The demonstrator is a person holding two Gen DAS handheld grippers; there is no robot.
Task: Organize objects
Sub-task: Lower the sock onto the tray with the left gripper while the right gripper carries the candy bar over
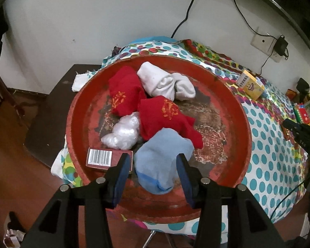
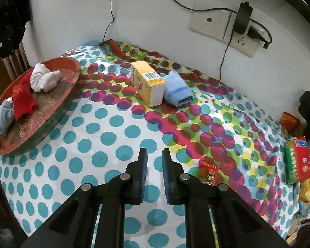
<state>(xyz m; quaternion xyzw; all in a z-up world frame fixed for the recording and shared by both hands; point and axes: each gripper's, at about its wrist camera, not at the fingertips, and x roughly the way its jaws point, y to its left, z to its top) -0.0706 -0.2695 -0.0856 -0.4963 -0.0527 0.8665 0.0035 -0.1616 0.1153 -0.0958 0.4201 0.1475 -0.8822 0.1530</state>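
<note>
A worn red tray (image 1: 233, 103) on a polka-dot tablecloth (image 2: 105, 136) is seen partly filled. Inside it have been gathered two red socks (image 1: 161, 115), a rolled white sock (image 1: 165, 82), a crumpled clear plastic bag (image 1: 124, 132), a red box with a barcode (image 1: 107, 158) and a light blue sock (image 1: 161, 157). The left gripper (image 1: 153, 175) is held over the tray's near side with its jaws apart; the light blue sock is framed between the pads (image 1: 122, 177), but no pad appears to press on it, so it is judged to lie released in the tray.

The right gripper (image 2: 154, 175) is poised above bare cloth near the table's front, its jaws drawn close together with nothing between them.

Much is left to be sorted. A yellow carton (image 2: 148, 82) and a folded light blue sock (image 2: 177, 91) are seen touching side by side at mid-table, well apart from the tray. A small red foil-wrapped item (image 2: 208, 171), possibly a sweet though blurred, lies just to the right of the right gripper, and a red-and-green packet (image 2: 297, 161) sits at the table's right edge. The task is judged roughly half done.
</note>
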